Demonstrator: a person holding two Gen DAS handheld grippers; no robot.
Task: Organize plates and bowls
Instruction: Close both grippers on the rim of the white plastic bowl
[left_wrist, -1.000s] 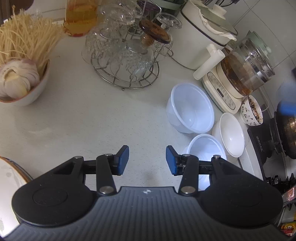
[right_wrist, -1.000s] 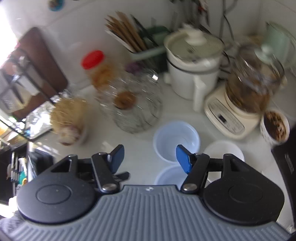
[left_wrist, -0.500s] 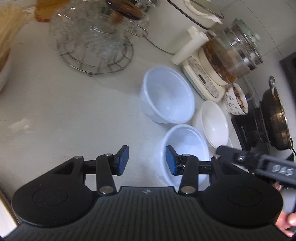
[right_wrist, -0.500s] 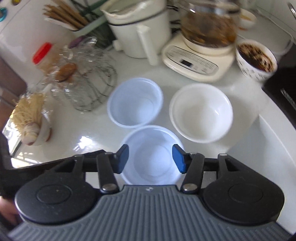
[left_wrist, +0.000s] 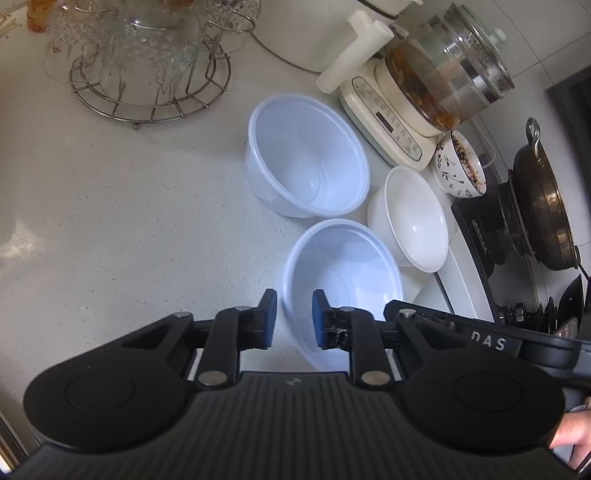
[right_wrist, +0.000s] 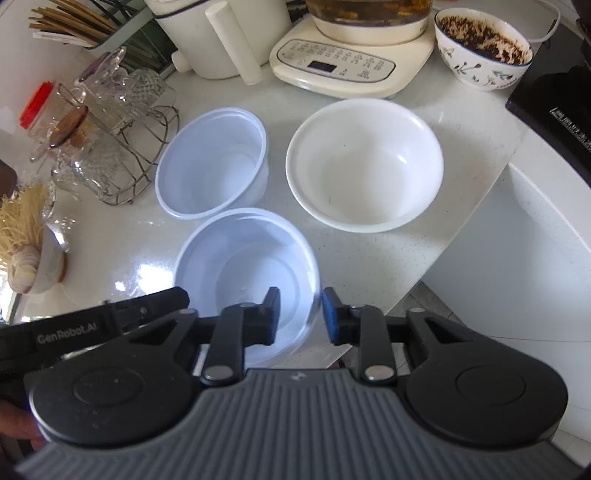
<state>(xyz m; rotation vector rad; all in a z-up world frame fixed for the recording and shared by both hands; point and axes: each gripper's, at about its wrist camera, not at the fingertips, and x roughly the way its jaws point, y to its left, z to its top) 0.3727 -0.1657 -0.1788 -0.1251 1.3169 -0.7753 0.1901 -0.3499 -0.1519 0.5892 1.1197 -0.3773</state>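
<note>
Three empty bowls stand on the white counter. The near translucent plastic bowl (left_wrist: 343, 266) (right_wrist: 251, 266) sits between both grippers. My left gripper (left_wrist: 293, 319) straddles its left rim, jaws closing, a gap still showing beside the thin wall. Over the opposite rim my right gripper (right_wrist: 302, 315) is closing too, the wall between its pads and not pinched. A second plastic bowl (left_wrist: 306, 155) (right_wrist: 214, 158) stands just behind. The white ceramic bowl (left_wrist: 413, 218) (right_wrist: 365, 162) is to the right.
A patterned bowl with dark contents (right_wrist: 484, 44), a kettle on its cream base (right_wrist: 347, 62) and a wire rack of glasses (left_wrist: 147, 55) line the back. A wok on the stove (left_wrist: 539, 199) is at the right. The counter edge (right_wrist: 461, 240) drops off beside the white bowl.
Both grippers came down onto the near plastic bowl. Their jaws narrowed from wide to close around its opposite rims. The right one swung from facing the wall to looking down.
</note>
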